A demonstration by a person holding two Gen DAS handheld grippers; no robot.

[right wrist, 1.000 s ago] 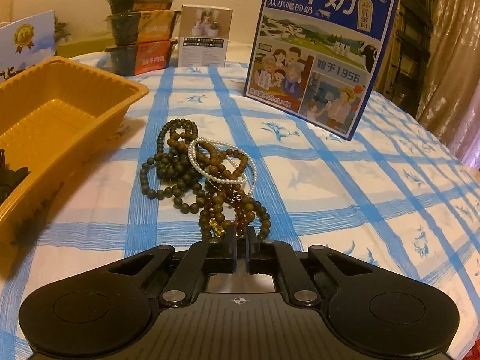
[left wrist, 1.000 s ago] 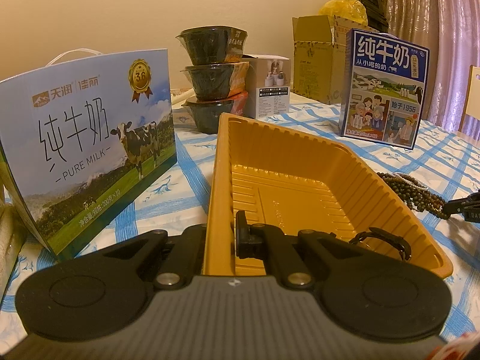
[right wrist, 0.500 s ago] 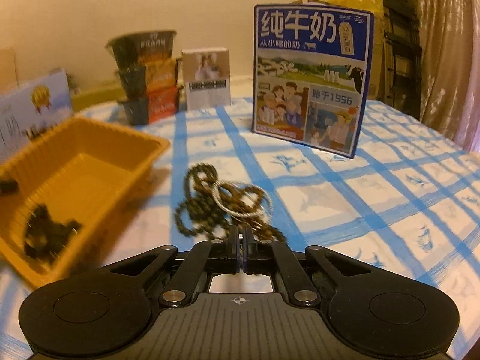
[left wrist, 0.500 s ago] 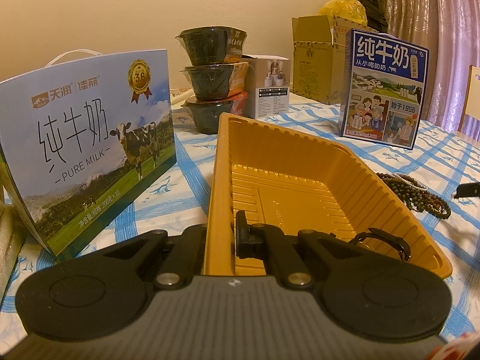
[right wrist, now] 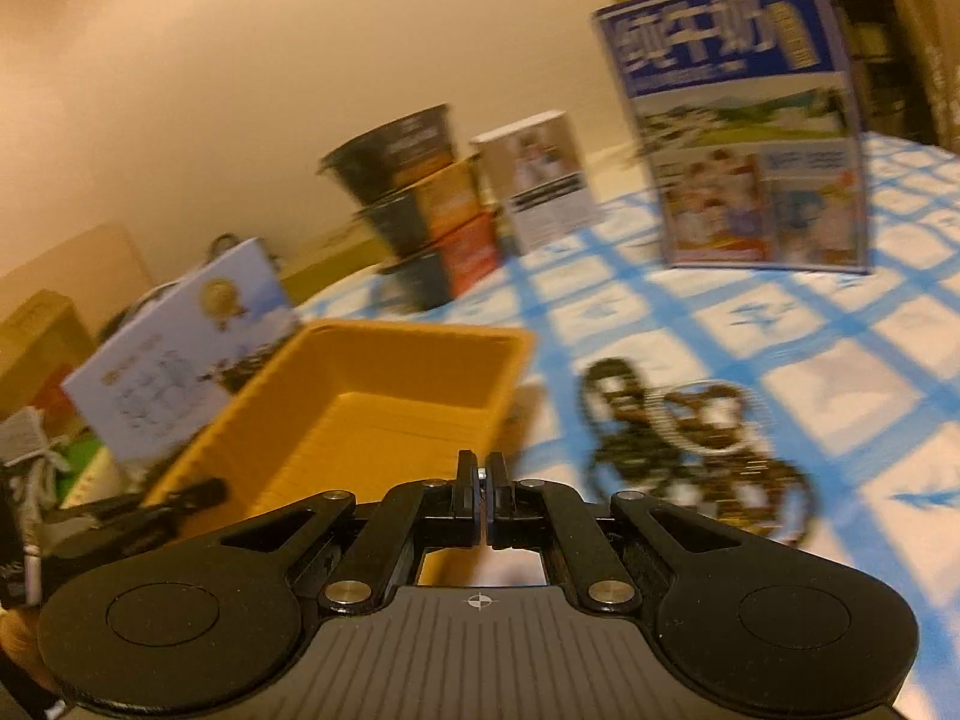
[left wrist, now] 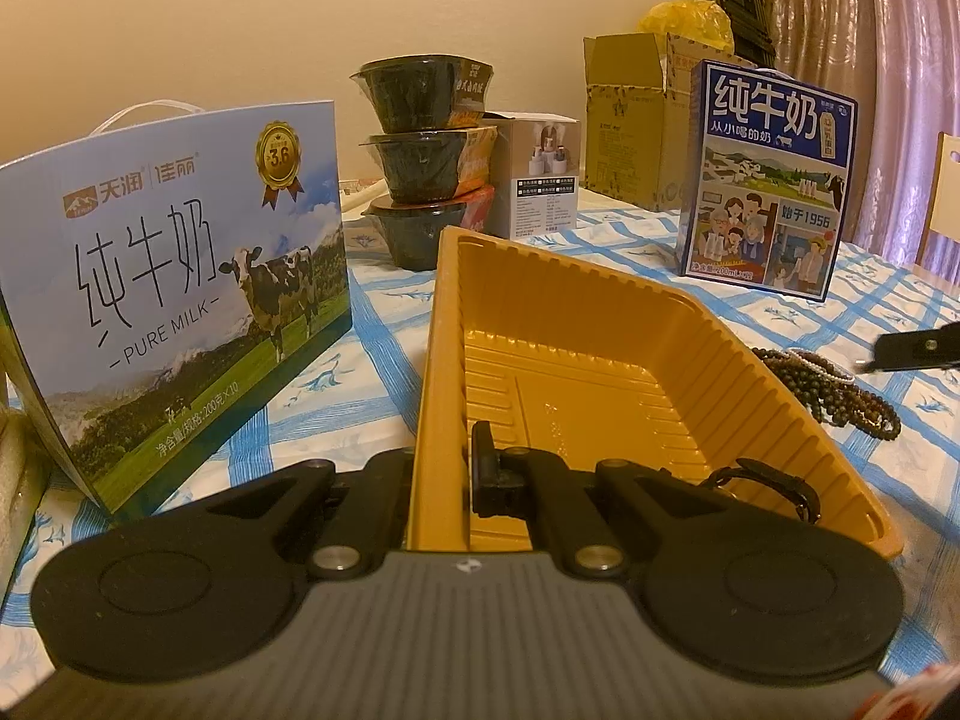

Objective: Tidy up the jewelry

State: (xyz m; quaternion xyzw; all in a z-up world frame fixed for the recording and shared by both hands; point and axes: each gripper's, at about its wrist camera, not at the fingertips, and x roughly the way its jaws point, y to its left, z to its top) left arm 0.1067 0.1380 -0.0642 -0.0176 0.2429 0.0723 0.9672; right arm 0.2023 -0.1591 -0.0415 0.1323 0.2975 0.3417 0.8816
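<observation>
Right wrist view, blurred: right gripper (right wrist: 482, 474) pinched shut above the tray (right wrist: 414, 336), apparently carrying something small (too tiny to identify). Beads (left wrist: 840, 387) lie beside the tray. Left gripper (left wrist: 444, 468) clamps the rim; releasing early risks missing it

Beads (left wrist: 840, 387) lie right of tray (left wrist: 600, 324).

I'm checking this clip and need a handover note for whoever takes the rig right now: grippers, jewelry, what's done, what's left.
Left gripper: shut on the tray wall, steadying it.
Right gripper: shut, lifted near the tray; whether it carries anything is unclear (blurred).
Done: one dark bracelet lies in the tray.
Left: the bead pile, with a pearl strand, sits on the tablecloth right of the tray; move it in.
</observation>
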